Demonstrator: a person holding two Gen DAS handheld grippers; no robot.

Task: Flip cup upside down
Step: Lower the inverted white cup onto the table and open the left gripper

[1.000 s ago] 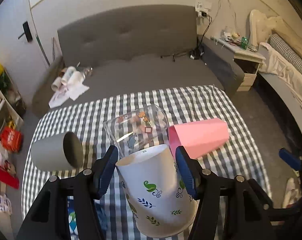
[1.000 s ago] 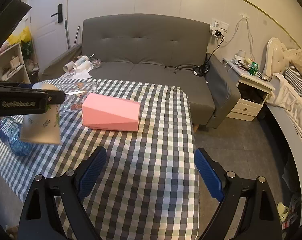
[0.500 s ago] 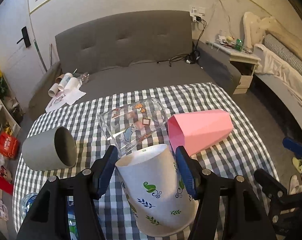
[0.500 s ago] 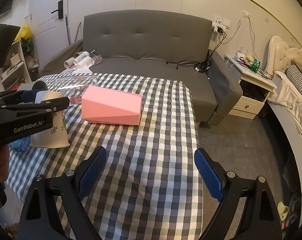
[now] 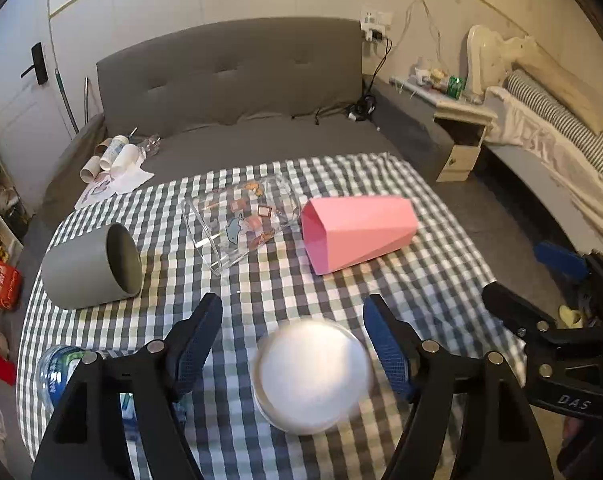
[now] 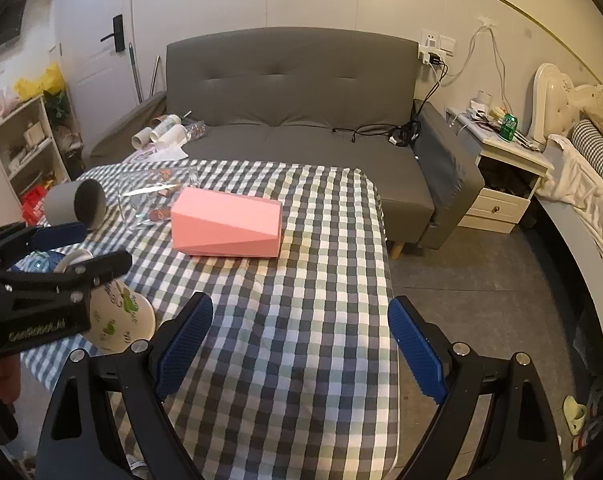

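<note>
The white paper cup with green leaf print [image 5: 311,374] stands upside down on the checked tablecloth, its flat bottom facing up; it also shows in the right wrist view [image 6: 119,316]. My left gripper [image 5: 293,334] is open, its blue pads apart on either side of the cup and not touching it. My right gripper [image 6: 299,344] is open and empty above the table's near right part.
A pink faceted cup [image 5: 357,232], a clear printed glass [image 5: 241,224] and a grey cup [image 5: 89,268] lie on their sides farther back. A water bottle [image 5: 59,368] lies at the left edge. A grey sofa [image 6: 293,92] stands behind the table [image 6: 321,280].
My left gripper set the paper cup down upside down and opened, letting go of it. The gripper now stands higher over the cup. The right gripper stayed open.
</note>
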